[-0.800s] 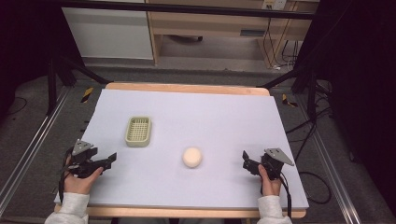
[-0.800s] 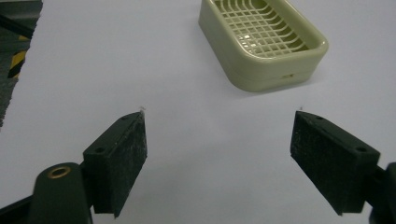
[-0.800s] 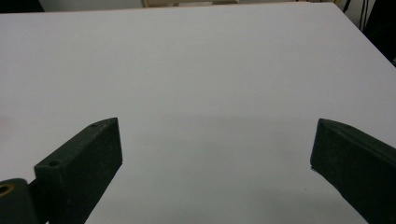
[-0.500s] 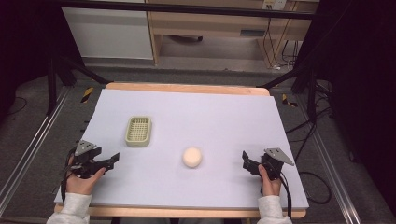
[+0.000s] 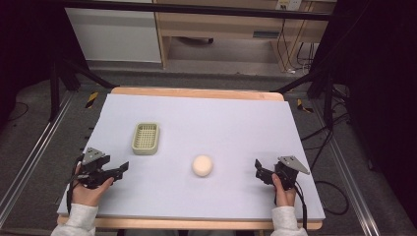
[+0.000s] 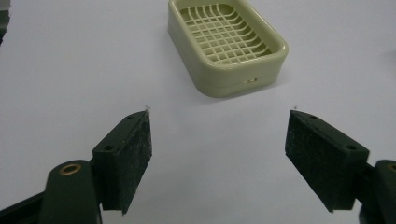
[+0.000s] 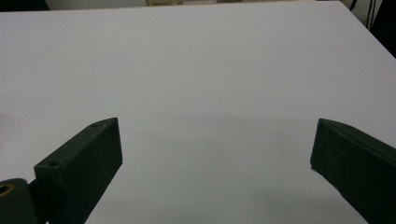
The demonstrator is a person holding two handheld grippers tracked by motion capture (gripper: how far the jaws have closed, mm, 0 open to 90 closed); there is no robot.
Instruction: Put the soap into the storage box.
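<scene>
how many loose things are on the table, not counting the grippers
2. A pale green soap dish with a grid insert sits left of centre, ahead of the left gripper. A round cream ball-like lump lies near the middle, nearer the person. Nothing seems hidden.

Table: a pale lilac-topped table with a wooden edge is carrying everything.
Tray: a pale green slotted plastic tray is lying left of centre.
Ball: a cream round ball is sitting apart from the tray.
Left gripper: the black left gripper is pointing toward the ball.
Right gripper: the black right gripper is resting near the right edge.
</scene>
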